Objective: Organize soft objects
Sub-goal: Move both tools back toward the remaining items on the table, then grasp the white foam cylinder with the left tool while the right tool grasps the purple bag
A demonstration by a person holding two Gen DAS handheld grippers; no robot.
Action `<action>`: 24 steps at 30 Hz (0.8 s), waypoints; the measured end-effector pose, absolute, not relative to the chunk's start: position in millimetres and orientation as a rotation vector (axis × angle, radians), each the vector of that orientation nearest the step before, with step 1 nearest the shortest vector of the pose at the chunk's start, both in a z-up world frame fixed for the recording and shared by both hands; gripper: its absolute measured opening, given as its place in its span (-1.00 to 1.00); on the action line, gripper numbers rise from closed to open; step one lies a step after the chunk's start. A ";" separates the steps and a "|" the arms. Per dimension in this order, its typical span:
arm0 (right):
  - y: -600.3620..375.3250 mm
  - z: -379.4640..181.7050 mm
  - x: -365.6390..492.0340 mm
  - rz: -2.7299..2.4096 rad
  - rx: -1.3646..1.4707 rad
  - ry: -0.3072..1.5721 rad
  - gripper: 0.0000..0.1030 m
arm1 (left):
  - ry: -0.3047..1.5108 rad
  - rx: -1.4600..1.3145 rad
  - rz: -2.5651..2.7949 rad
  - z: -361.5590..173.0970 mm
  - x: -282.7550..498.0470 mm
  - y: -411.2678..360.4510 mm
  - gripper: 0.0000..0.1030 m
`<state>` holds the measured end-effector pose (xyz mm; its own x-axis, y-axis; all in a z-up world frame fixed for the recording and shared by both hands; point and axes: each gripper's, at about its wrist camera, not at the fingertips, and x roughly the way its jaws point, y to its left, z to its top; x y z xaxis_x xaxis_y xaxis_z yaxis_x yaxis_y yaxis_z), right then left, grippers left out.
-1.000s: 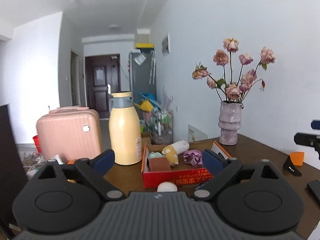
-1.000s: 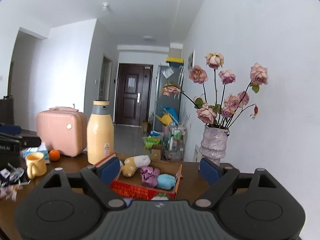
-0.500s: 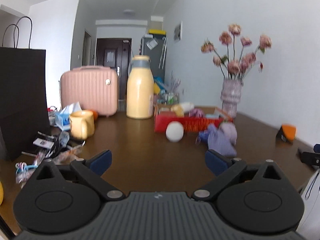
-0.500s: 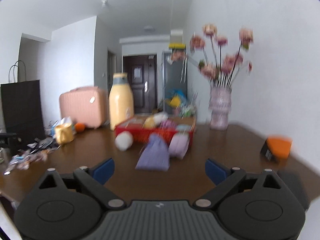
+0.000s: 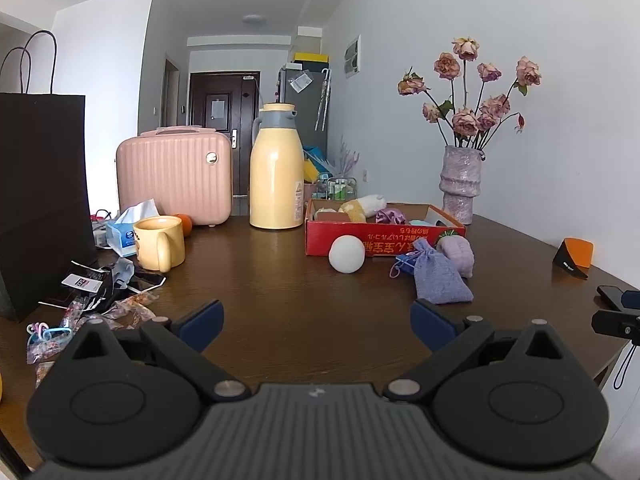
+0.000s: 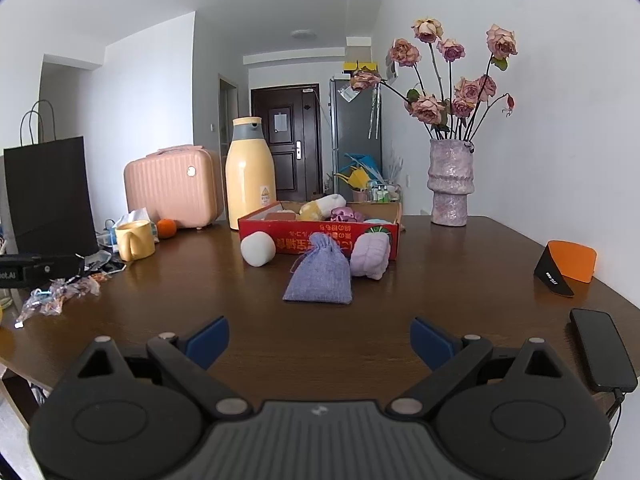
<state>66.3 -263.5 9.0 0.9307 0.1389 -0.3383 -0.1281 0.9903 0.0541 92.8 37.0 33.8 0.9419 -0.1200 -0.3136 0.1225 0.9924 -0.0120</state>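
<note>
**Purple pouch and two soft pieces wait outside the box**

Lilac cloth marks what is left: the drawstring pouch (image 6: 320,270) at frame centre, the knitted lilac piece (image 6: 371,255) touching the red box (image 6: 320,238), and the white ball (image 6: 258,249) to its left, all on the desk (image 6: 460,280). Several plush things already lie inside the box (upper centre). Both views sat close over the box a second ago; now they have pulled well back, so the loose items show. Left tongs (image 5: 316,320) and right tongs (image 6: 319,338) are both spread and empty. Judging by this, the next pickup is probably the pouch.
</note>
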 end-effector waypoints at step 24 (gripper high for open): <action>-272.3 9.4 156.2 0.134 0.052 0.416 0.89 | 0.430 -0.016 -0.163 20.3 191.5 5.2 0.98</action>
